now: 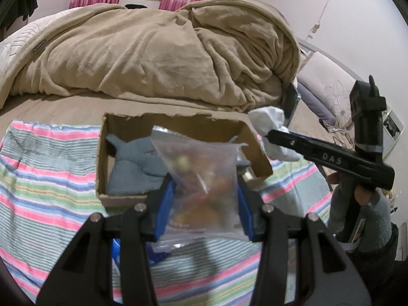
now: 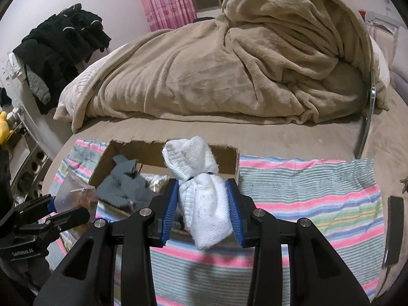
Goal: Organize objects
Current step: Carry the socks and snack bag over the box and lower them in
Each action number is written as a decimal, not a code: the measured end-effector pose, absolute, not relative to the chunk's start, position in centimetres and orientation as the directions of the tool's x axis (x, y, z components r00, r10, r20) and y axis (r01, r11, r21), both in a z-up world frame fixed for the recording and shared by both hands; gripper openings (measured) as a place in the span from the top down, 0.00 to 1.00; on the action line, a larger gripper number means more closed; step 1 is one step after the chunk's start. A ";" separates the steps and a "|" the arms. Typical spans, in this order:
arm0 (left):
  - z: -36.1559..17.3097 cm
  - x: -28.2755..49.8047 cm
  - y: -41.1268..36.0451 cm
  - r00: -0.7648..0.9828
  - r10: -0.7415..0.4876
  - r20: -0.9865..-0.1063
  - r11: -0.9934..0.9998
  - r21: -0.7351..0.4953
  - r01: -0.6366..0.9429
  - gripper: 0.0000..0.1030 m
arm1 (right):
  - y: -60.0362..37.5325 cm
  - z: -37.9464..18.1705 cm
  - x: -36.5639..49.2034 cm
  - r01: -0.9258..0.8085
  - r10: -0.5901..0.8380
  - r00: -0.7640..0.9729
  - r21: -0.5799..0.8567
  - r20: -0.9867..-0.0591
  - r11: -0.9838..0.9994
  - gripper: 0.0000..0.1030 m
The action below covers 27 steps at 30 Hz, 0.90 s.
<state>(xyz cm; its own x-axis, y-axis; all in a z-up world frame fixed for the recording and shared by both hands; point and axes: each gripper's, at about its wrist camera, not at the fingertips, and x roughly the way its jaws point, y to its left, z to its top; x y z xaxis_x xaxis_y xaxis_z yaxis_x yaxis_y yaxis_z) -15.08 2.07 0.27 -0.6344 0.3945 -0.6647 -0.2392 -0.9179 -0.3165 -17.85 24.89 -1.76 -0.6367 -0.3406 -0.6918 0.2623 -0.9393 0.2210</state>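
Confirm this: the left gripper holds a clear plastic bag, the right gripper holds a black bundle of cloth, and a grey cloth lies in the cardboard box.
One thing is wrong: the bundle of cloth in the right gripper is white, not black, as the right wrist view shows. The rest stands: the left gripper holds a clear plastic bag, and a grey cloth lies in the cardboard box.

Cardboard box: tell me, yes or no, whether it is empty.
No: in the right wrist view the cardboard box already holds a grey knitted cloth, lying in its left part on the striped towel.
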 end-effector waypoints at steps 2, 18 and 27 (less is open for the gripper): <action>0.2 -15.5 1.9 -0.636 0.396 -0.662 -0.917 -0.319 -0.239 0.54 | 24.8 -2.1 -18.5 0.247 -0.338 -0.634 0.231 -0.696 -0.941 0.61; -0.2 -17.9 2.4 -0.634 0.411 -0.656 -0.911 -0.327 -0.253 0.54 | 26.5 -4.6 -21.3 0.130 -0.346 -0.630 0.344 -0.696 -0.930 0.54; -0.9 -18.6 3.6 -0.615 0.409 -0.674 -0.912 -0.318 -0.258 0.54 | 27.0 -6.9 -21.5 0.111 -0.268 -0.609 0.255 -0.746 -0.961 0.51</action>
